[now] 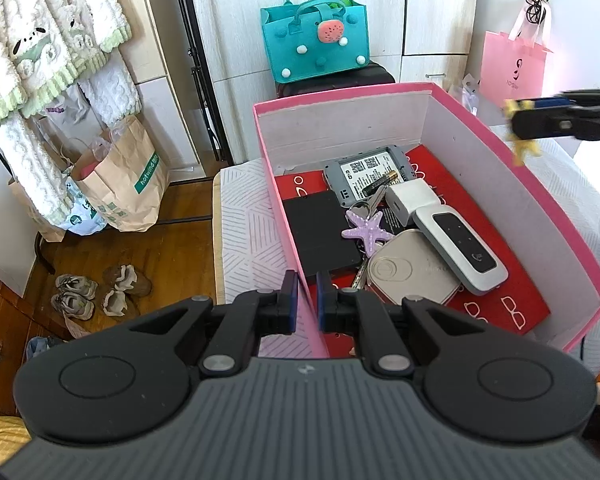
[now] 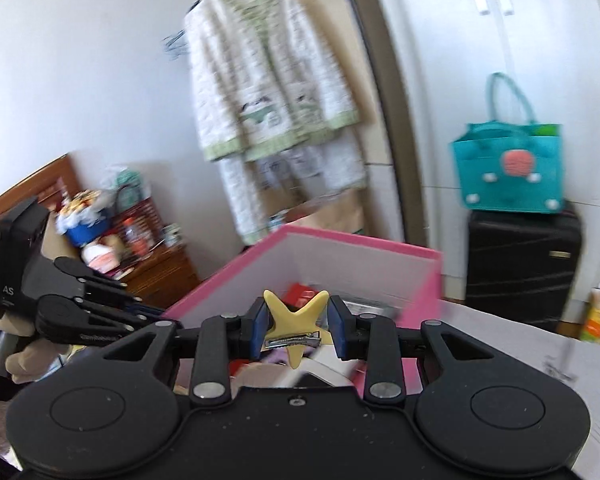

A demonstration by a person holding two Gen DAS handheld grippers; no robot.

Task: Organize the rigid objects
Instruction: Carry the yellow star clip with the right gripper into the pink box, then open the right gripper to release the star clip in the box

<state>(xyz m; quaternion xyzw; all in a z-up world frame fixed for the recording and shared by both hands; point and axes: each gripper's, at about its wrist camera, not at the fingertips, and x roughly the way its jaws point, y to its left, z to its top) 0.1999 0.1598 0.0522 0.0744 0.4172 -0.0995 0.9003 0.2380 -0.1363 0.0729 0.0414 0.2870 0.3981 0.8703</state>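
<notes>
A pink box (image 1: 516, 184) stands on the white patterned cover and holds several items: a purple starfish (image 1: 366, 230), a white charger (image 1: 412, 200), a grey-and-black device (image 1: 460, 252), a battery (image 1: 380, 186) and a silver tin (image 1: 408, 276). My left gripper (image 1: 307, 304) is shut on the box's near left wall, one pad on each side of it. In the right wrist view, my right gripper (image 2: 298, 320) is shut on a yellow star hair clip (image 2: 294, 316), raised just before the pink box (image 2: 380, 248). The left wrist view shows the right gripper (image 1: 520, 124) with the star at the box's far right.
A teal felt bag (image 1: 314, 44) sits on a black suitcase (image 2: 520, 268) behind the box. A pink paper bag (image 1: 512, 68) hangs at the right. Clothes (image 1: 40, 40) hang at the left above paper bags (image 1: 128, 184) and shoes (image 1: 100, 292) on the wooden floor.
</notes>
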